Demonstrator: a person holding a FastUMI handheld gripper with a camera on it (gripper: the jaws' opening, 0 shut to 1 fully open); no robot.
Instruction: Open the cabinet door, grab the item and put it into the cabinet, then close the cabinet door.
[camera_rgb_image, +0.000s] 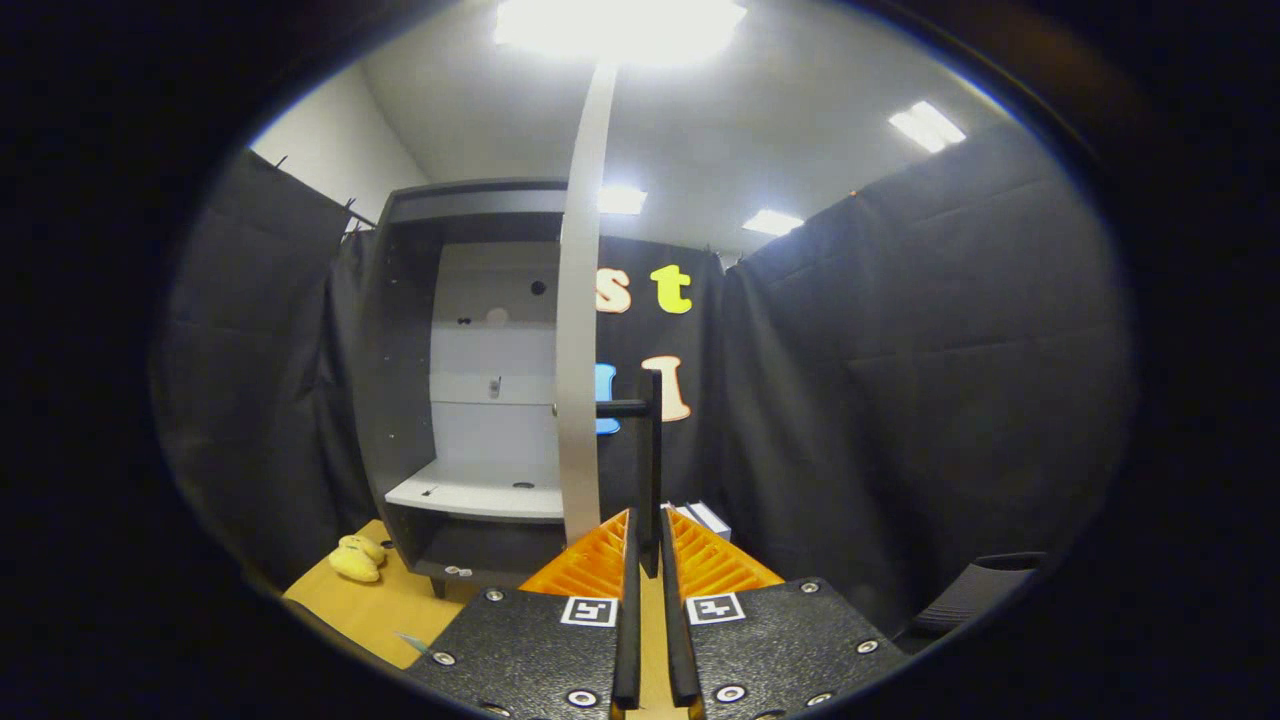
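Now tongs (648, 545) pinch the door handle (651, 450), cabinet door (578, 330) open edge-on.
Cabinet (440, 400) shelf bare on the left; yellow item (357, 560) on the table (370, 605) near its foot.

matt cabinet (400, 380) – smooth door (578, 330), matt handle (652, 450), cloth wall (900, 400)

A tan table top (385, 605) is seen below; black cloth (930, 400) is hung as walls around it; a small white box (706, 518) is set near the cloth; bright ceiling lights (620, 22) are mounted overhead; a dark ribbed object (970, 590) is seen low on the far side.
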